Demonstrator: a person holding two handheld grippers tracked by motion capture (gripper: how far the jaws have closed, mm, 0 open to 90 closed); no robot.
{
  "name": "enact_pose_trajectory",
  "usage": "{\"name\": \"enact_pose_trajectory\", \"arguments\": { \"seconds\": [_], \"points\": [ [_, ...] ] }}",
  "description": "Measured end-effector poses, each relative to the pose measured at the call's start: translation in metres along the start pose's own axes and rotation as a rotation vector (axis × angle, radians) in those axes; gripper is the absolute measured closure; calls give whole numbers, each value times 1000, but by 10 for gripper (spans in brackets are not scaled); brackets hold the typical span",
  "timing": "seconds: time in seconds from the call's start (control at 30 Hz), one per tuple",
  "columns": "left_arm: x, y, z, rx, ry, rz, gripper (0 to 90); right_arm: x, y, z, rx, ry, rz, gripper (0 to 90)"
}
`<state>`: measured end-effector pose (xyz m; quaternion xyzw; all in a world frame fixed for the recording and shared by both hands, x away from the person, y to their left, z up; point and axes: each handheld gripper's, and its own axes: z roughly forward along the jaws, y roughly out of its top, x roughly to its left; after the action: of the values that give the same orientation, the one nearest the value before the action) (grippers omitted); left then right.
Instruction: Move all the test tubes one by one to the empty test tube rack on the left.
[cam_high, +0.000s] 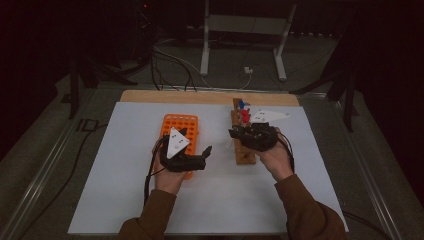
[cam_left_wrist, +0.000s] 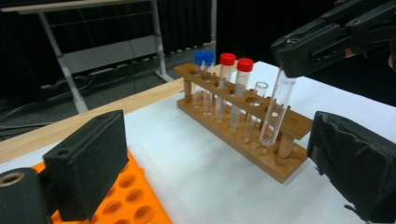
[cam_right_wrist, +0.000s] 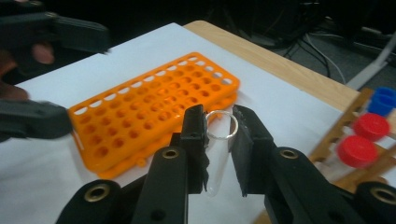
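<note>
I have the uncapped glass test tube (cam_right_wrist: 217, 154) clamped in my right gripper (cam_right_wrist: 218, 140), the two black pads pinching it just under its open rim. In the left gripper view the tube (cam_left_wrist: 276, 109) hangs nearly upright with a slight lean, mouth up at the jaws and rounded bottom down, its long axis running top to bottom. Its lower end sits at the near end of the wooden rack (cam_left_wrist: 247, 140), about level with the top rail; I cannot tell whether the tip is still inside a hole or just clear of it. The tube is clear and looks empty.

The wooden rack is a long two-tier frame on turned posts, with a row of round holes. It holds one blue-capped tube (cam_left_wrist: 204, 81) at the far end, then two red-capped tubes (cam_left_wrist: 236, 91), then one uncapped tube (cam_left_wrist: 257, 109) next to the one I am gripping.

My left gripper (cam_high: 192, 150) is spread wide with nothing between its padded jaws, hovering over the near end of the orange plastic rack (cam_high: 181, 126). That rack is a flat rectangular grid of many small round holes, all of them empty as far as I can see. Both racks rest on a white sheet (cam_high: 125, 175) covering the table.
</note>
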<state>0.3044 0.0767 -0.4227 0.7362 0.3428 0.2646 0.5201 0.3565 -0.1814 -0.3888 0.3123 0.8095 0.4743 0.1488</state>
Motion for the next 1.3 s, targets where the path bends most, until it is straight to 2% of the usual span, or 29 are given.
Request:
{"name": "enact_pose_trajectory", "arguments": {
  "seconds": [0.17, 0.3, 0.33, 0.5, 0.7, 1.0, 1.17, 1.3],
  "points": [
    [-8, 3, 11, 18, -27, 22, 115, 7, 3, 4, 7, 28, 0, 759],
    [-16, 5, 20, 39, -40, 35, 224, 13, 5, 7, 6, 56, 4, 759],
    [-17, 6, 22, 43, -49, 43, 224, 13, 5, 7, 6, 56, 4, 759],
    [-22, 6, 30, 56, -78, 62, 454, 17, 6, 10, 5, 82, 8, 759],
    [-27, 6, 36, 75, -99, 85, 599, 19, 6, 12, 8, 95, 8, 759],
    [-28, 5, 41, 91, -114, 95, 740, 21, 5, 16, 15, 107, 6, 759],
    [-27, 4, 42, 85, -114, 99, 751, 21, 5, 17, 16, 106, 4, 759],
    [-22, 2, 45, 88, -96, 75, 753, 17, 2, 16, -4, 112, 26, 637]
  ]
}}
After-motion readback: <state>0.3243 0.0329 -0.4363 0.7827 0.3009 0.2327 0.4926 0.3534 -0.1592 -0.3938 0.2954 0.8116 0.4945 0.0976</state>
